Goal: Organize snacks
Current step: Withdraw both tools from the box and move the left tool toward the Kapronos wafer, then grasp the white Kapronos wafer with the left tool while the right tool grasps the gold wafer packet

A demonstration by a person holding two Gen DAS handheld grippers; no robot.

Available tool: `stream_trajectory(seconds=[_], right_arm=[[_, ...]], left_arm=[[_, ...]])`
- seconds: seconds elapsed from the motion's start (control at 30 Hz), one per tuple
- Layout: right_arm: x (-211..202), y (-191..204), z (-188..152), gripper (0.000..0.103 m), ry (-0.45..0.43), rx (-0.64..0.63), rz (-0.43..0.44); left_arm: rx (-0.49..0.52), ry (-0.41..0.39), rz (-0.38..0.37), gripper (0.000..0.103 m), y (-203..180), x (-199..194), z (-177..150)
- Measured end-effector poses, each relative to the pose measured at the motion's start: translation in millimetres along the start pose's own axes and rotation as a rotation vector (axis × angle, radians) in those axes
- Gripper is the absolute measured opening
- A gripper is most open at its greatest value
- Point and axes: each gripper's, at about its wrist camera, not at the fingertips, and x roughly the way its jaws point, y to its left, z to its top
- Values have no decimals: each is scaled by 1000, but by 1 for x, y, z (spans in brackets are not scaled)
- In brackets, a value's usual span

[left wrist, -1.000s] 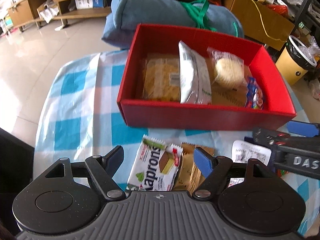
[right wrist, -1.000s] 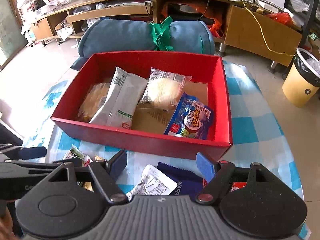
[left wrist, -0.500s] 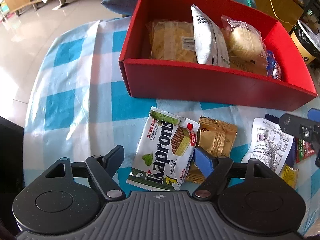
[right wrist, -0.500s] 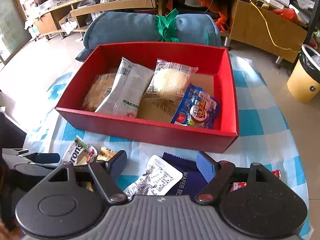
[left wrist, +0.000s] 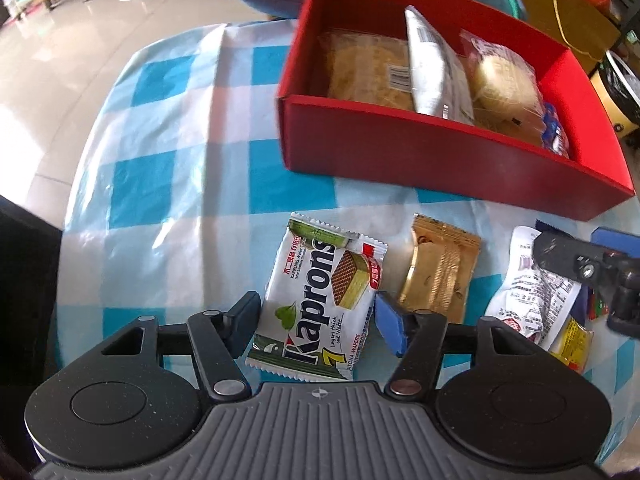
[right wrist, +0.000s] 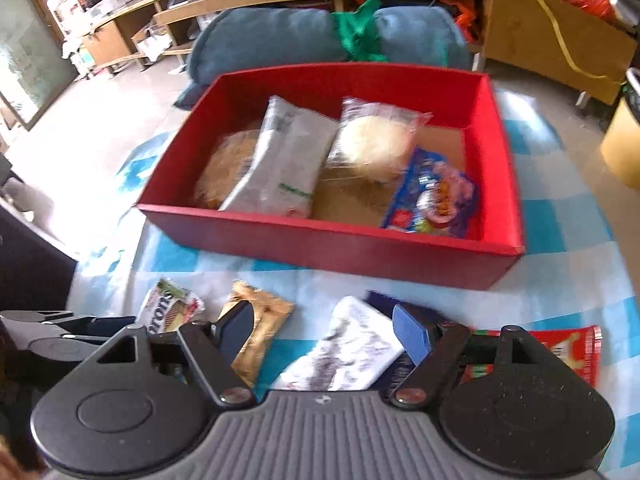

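Table (left wrist: 168, 184): covered with a blue-and-white check cloth.

Red box (left wrist: 420, 152): sits on the far side of the cloth, open-topped. Inside, from the left: a flat yellowish pack (left wrist: 364, 68), a white pouch (left wrist: 432, 68) leaning on it, a clear bag with a pale round cake (left wrist: 504, 80), and a blue pack (right wrist: 432, 196) at the right end.

Wafer pack (left wrist: 320, 300): white, with "Kaprons" printed on it, lying flat on the cloth in front of the box.

Left gripper (left wrist: 316, 326): pointed steeply down over the wafer pack. Its jaws have just been closing and now straddle the pack's lower half; the fingers (left wrist: 390, 328) stand at the pack's two edges, and whether they press on it I cannot tell.

Gold pack (left wrist: 440, 276): just right of the wafer pack, flat on the cloth.

White crumpled pack (right wrist: 348, 352): printed with small text, further right, lying partly on a dark blue pack (right wrist: 384, 304).

Right gripper (right wrist: 324, 336): tilted down over the white crumpled pack, jaws apart, gripping nothing; one finger (right wrist: 236, 332) lies in front of the gold pack.

Red pack (right wrist: 568, 348): at the right, near the table edge.

Yellow pack (left wrist: 572, 340): small, beside the white crumpled pack.

Blue roll (right wrist: 280, 40): tied with a green band, behind the box.
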Motion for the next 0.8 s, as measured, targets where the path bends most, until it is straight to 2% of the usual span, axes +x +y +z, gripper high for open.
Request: stream_trajectory(seconds=[0.33,0.47,0.8], right_arm=[[21,28,-1,71,56,-37,39],[31,26,1,71,89,27,79],[51,36,-3,67,128,70,76]], left_arm=[[-37,-1,-2,69,12,-4,1],[-68,8,-4,69,18,-1,2],[-129,-2,29,69,32,-1,1]])
